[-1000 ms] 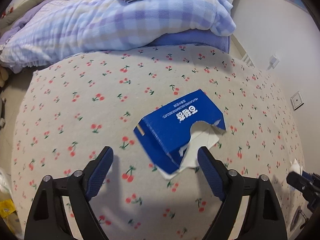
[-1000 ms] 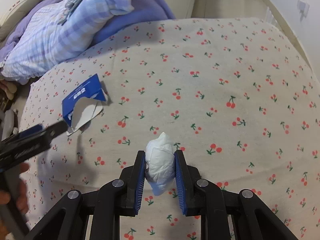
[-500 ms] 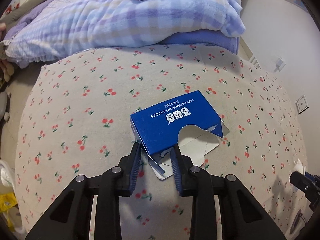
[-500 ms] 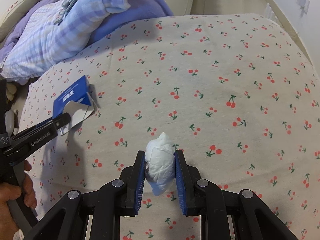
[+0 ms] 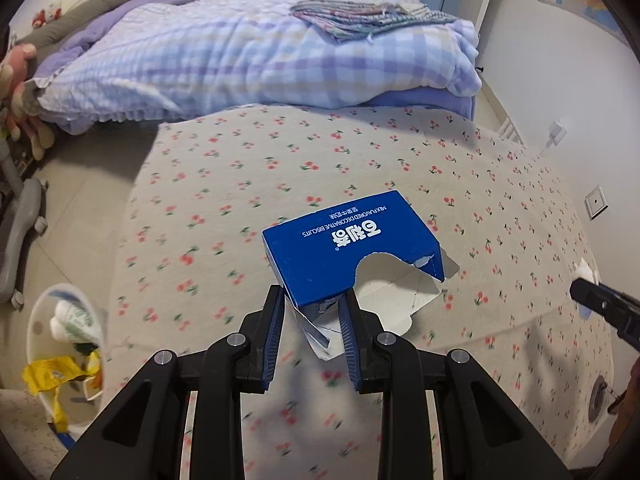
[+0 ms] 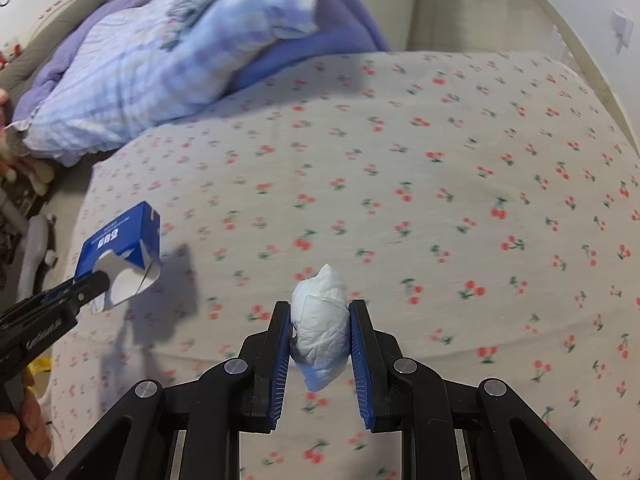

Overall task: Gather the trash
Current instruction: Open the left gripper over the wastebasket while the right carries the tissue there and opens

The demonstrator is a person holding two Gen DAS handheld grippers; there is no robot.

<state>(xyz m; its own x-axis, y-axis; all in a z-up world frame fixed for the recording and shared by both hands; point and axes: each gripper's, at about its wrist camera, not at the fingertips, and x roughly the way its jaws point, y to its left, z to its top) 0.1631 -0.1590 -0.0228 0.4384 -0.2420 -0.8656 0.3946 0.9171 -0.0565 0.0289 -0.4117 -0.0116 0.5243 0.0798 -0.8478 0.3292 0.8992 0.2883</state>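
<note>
Fingers of the left gripper (image 5: 311, 320) have just been squeezed onto a torn corner of the blue box (image 5: 352, 258), held above the bed (image 5: 224, 184). Tissue (image 6: 320, 330) is pinched tight in the right gripper (image 6: 320, 336). That corner could rip, and the box could be dropped before the bin (image 5: 34, 320).

The box (image 5: 352, 256) is showing deep blue with white lettering and a plain white inside where it is torn. The bedsheet (image 5: 248, 184) is wearing a beige ground dotted with small red cherries on green stems. At twelve o'clock the quilt (image 5: 224, 64) is showing a pale blue, lilac and cream check over a solid purple blanket (image 5: 424, 102). The tissue wad (image 6: 320, 328) is looking white. Both claws are showing black frames with blue pads. At eight o'clock a white bin (image 5: 36, 320) is holding a yellow wrapper (image 5: 52, 372).
</note>
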